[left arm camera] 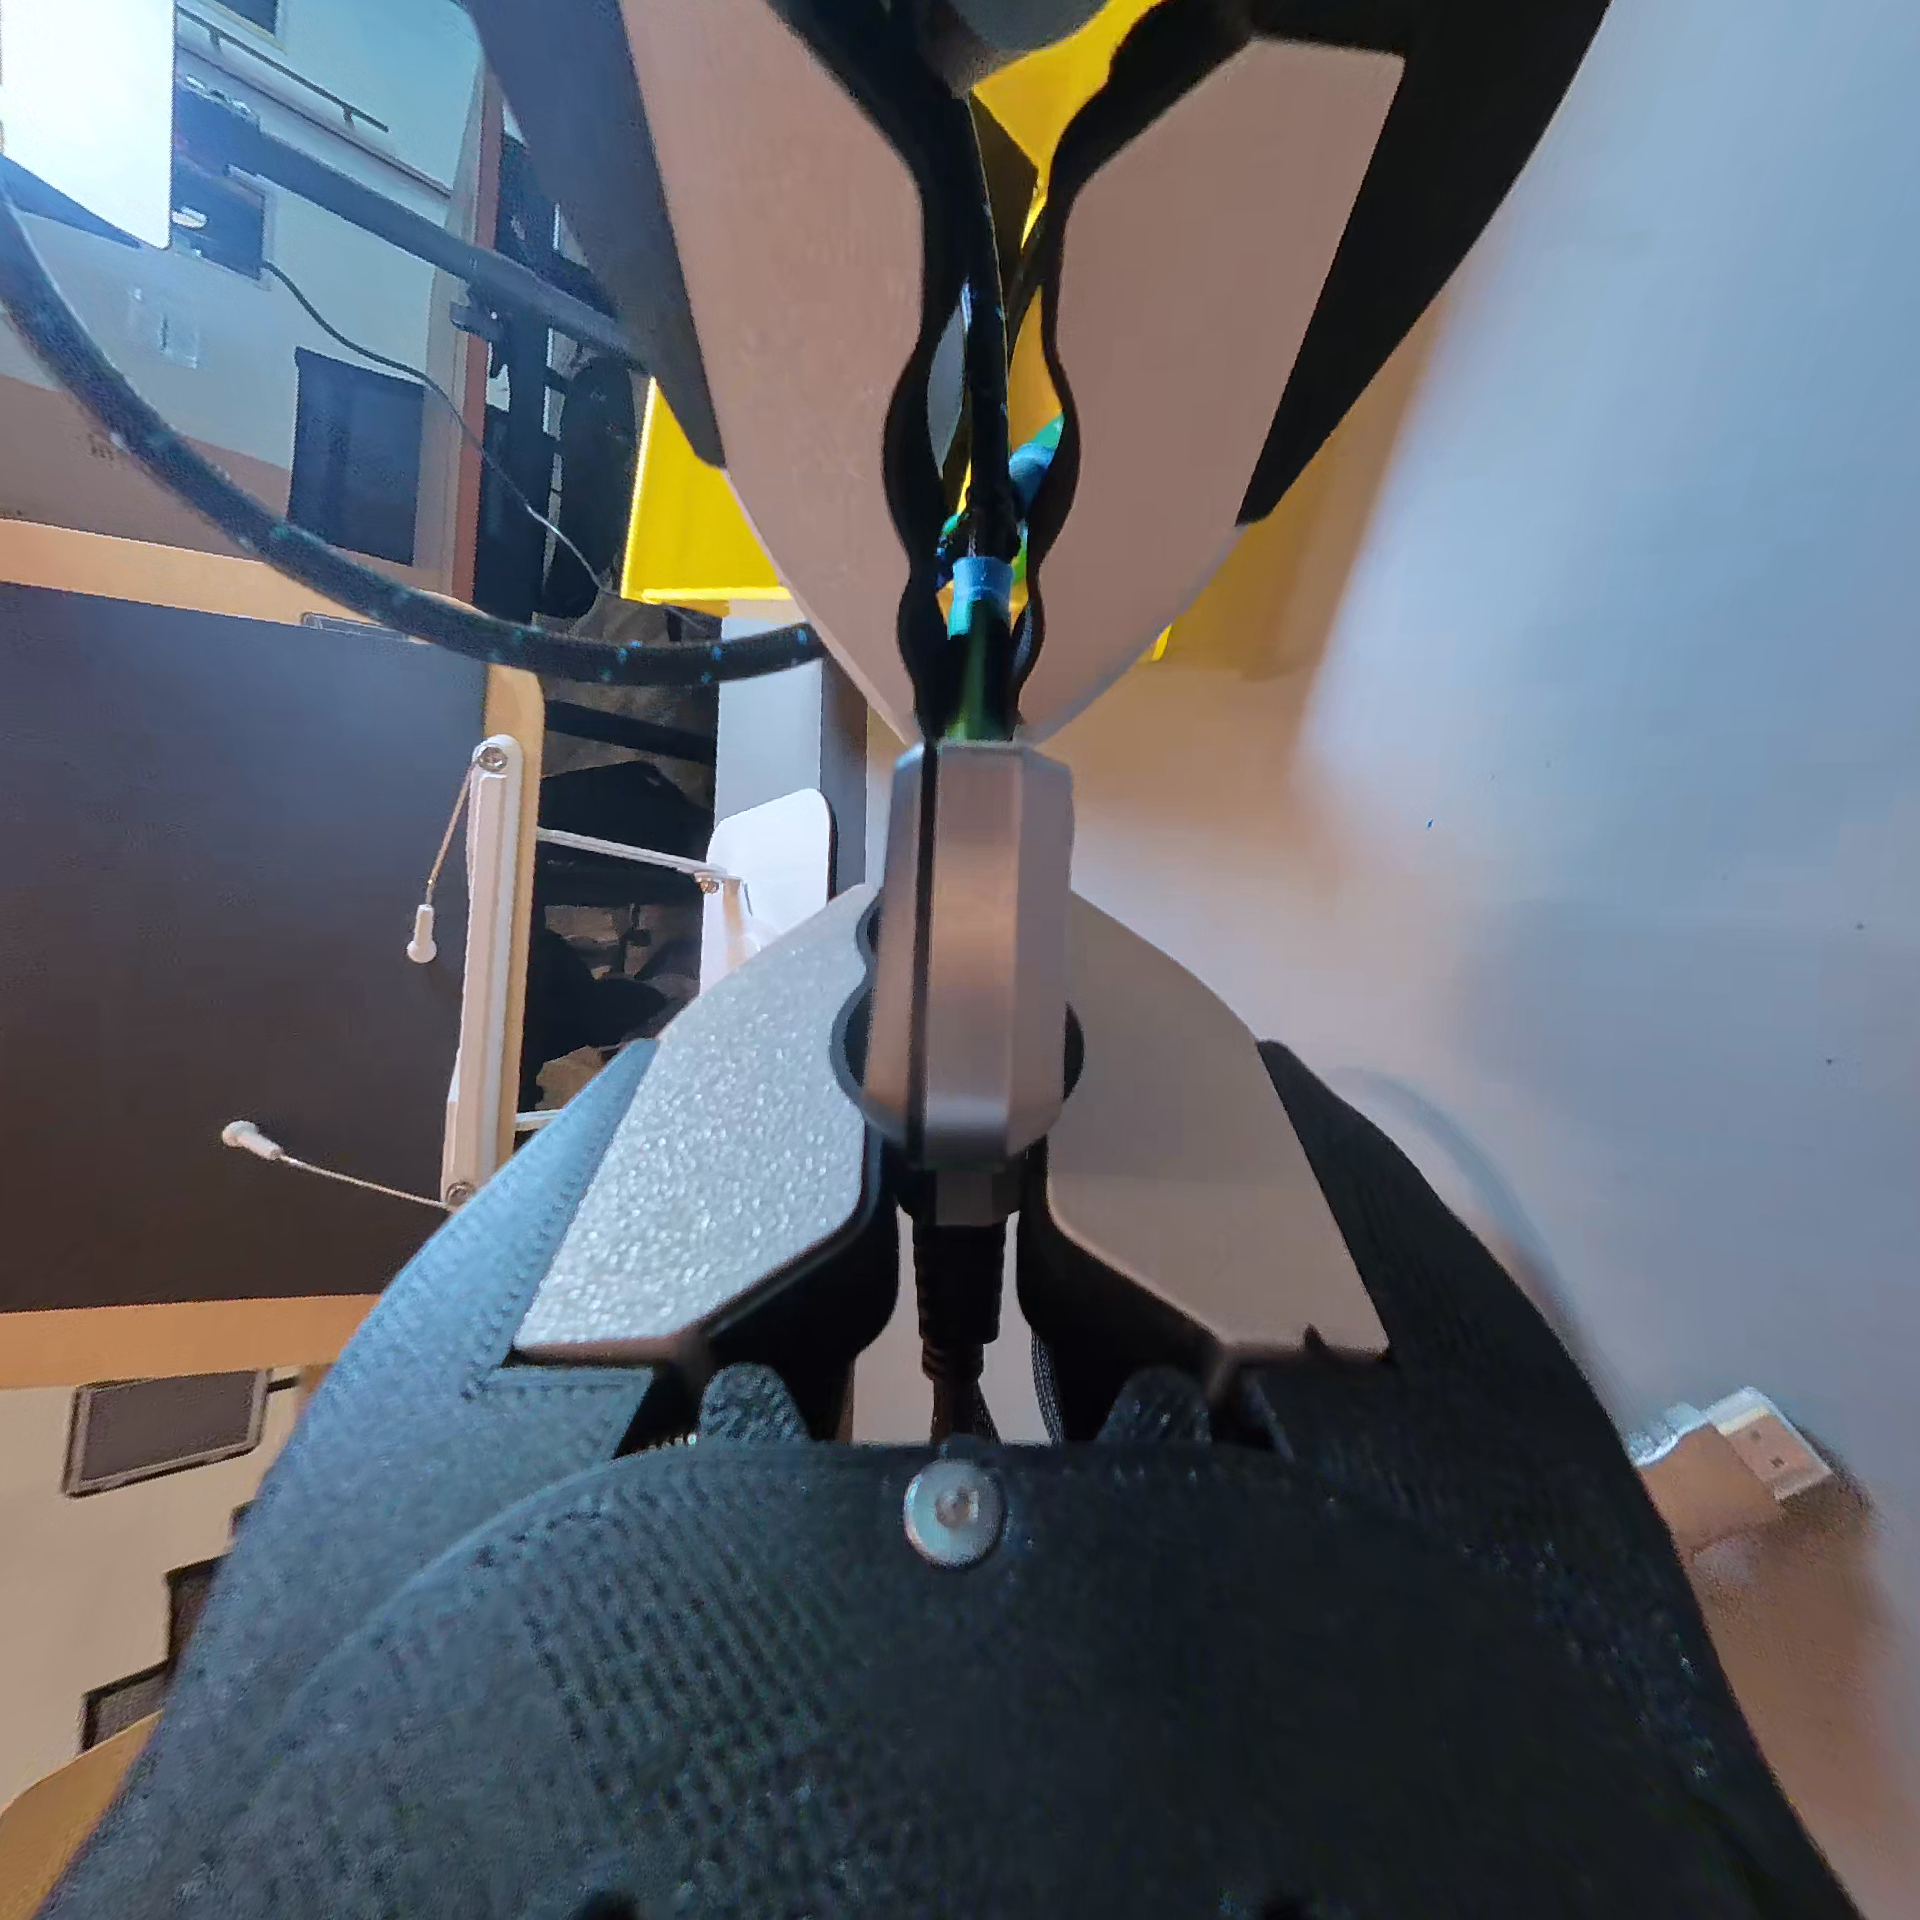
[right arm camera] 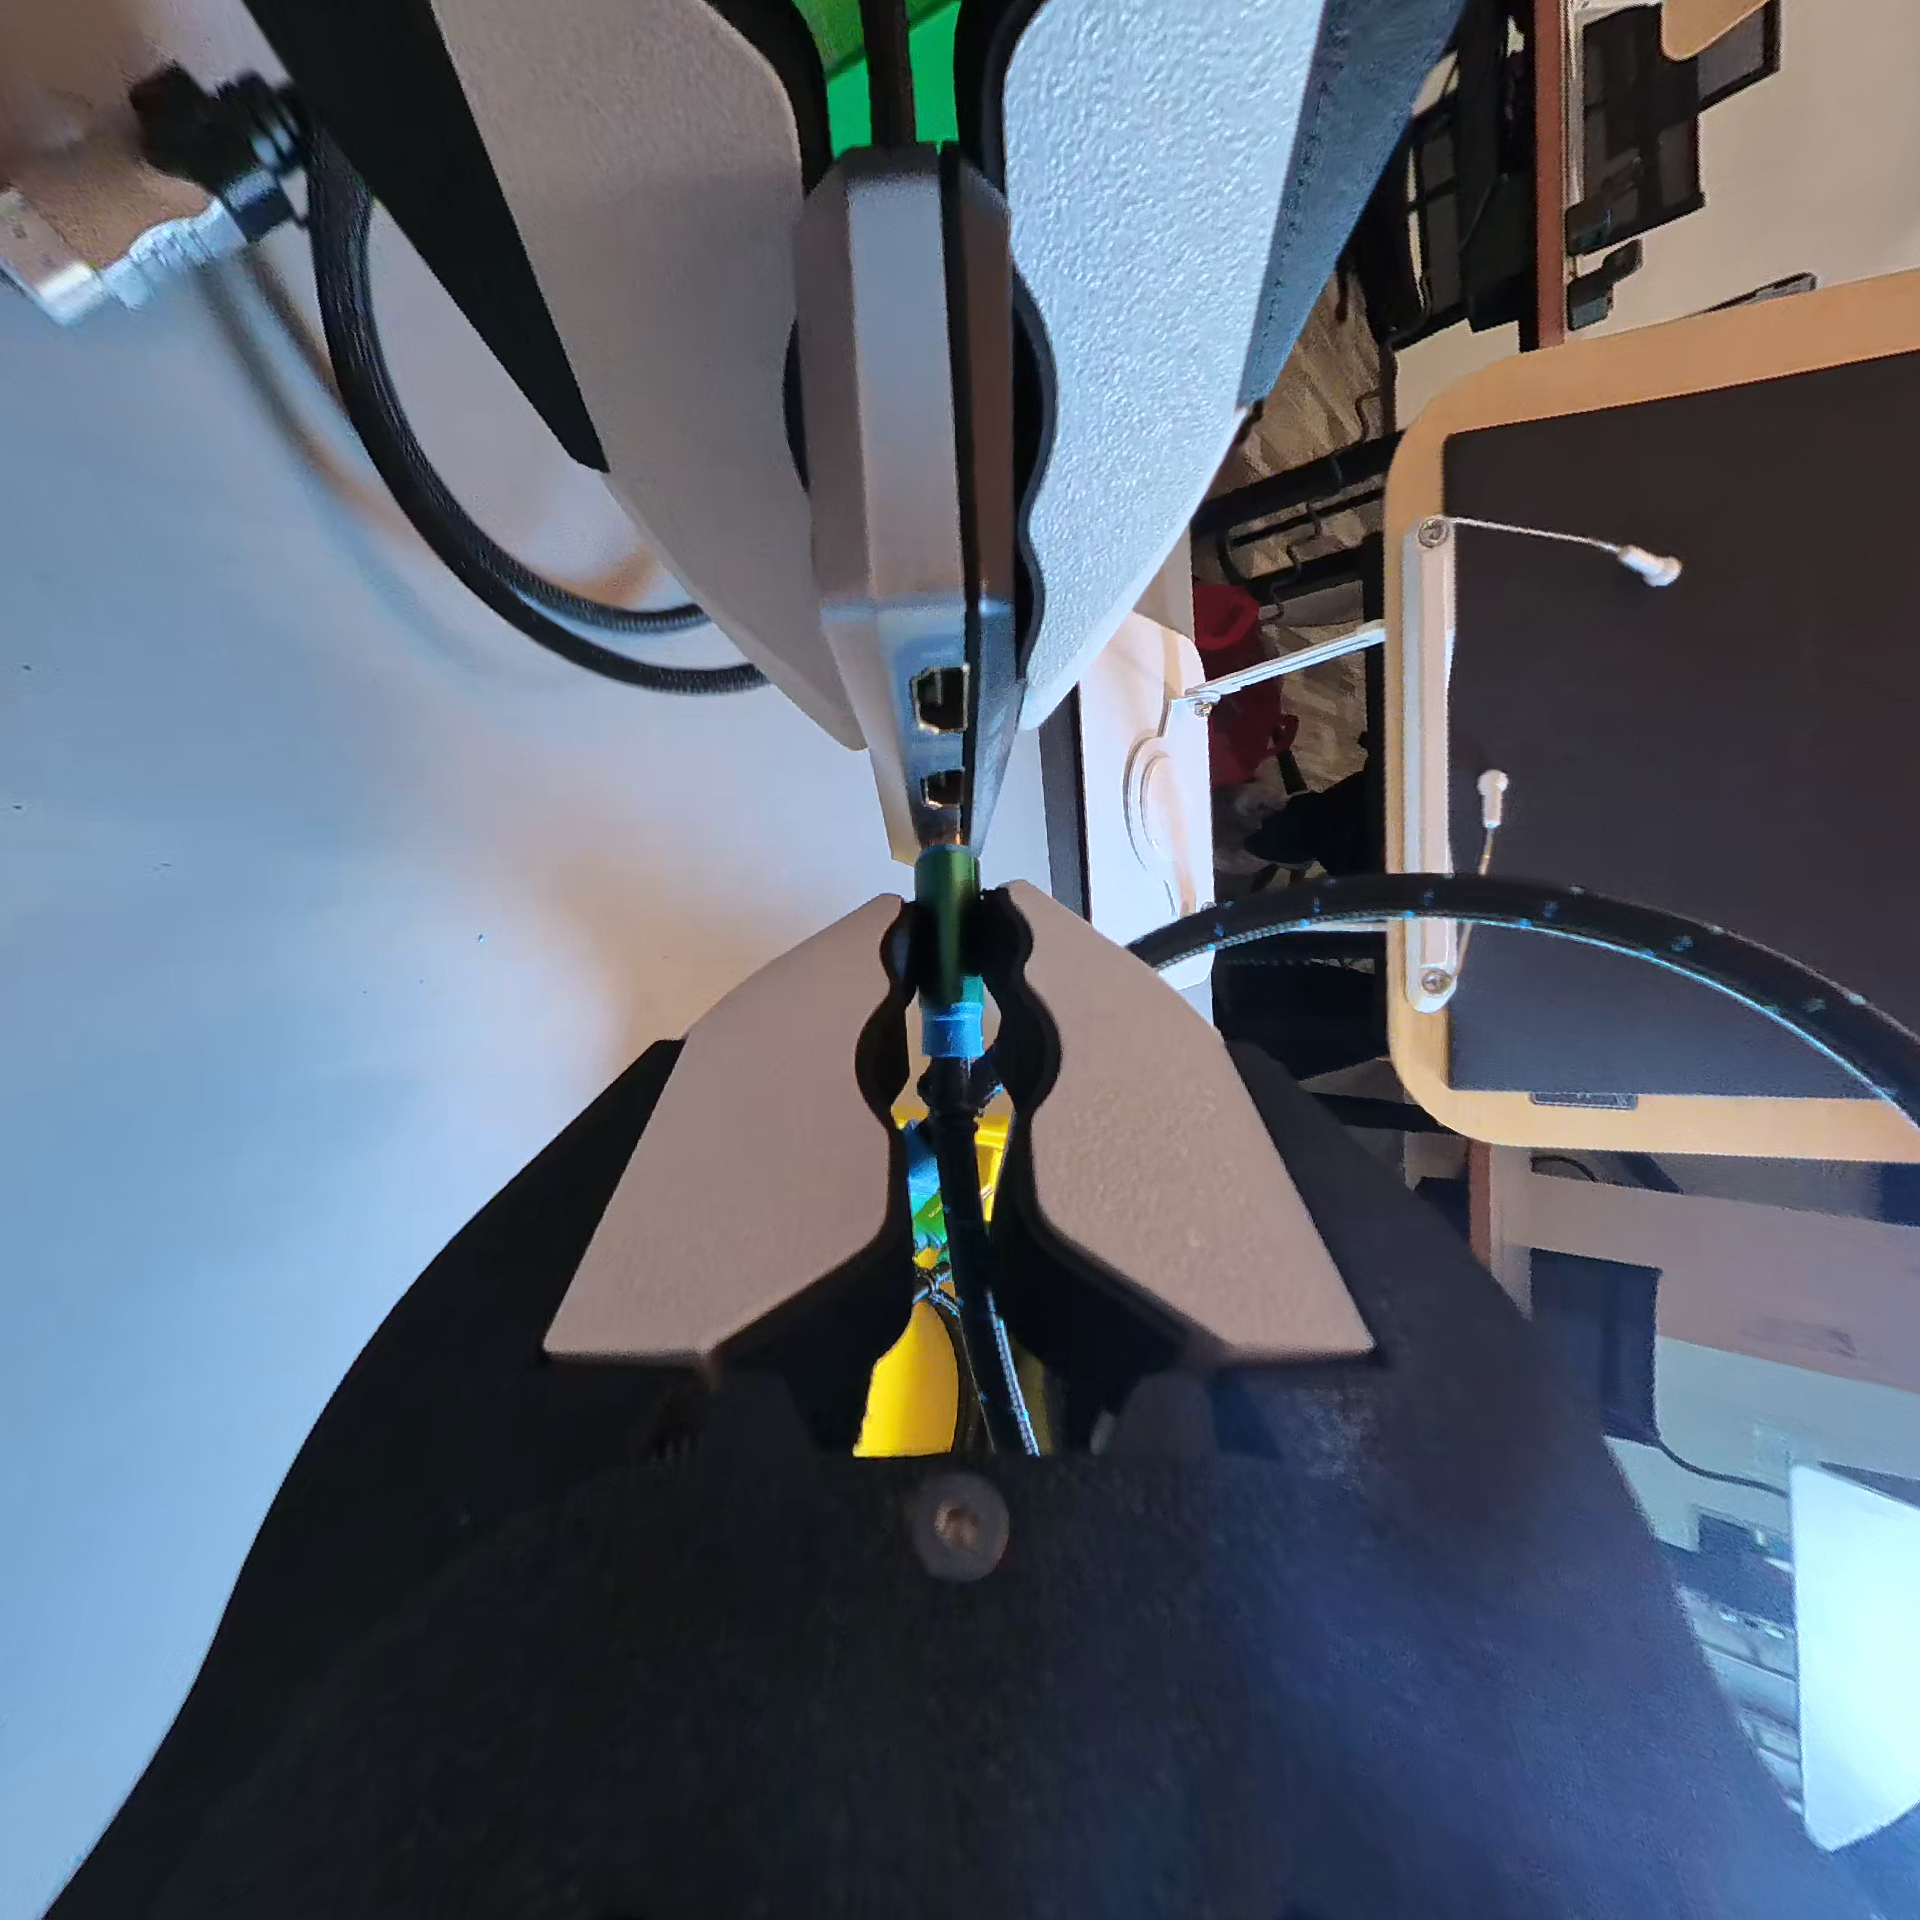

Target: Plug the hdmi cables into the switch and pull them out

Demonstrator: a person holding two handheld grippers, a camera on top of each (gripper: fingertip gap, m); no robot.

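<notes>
The switch (left arm camera: pixel 971 956) sits clenched edge-on in my left tongs (left arm camera: pixel 966 1039), steadying its ports for the green HDMI plug (right arm camera: pixel 943 914) my right tongs (right arm camera: pixel 948 935) grip.

One switch (right arm camera: pixel 894 499), two HDMI plugs (right arm camera: pixel 943 914), two grippers (right arm camera: pixel 951 935).

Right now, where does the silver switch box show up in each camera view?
Left wrist view: switch at centre, clamped in the near gripper.
Right wrist view: switch upper centre, held by the far gripper, two open ports facing the camera.
Shared landmark: the green plug at its end.
</notes>
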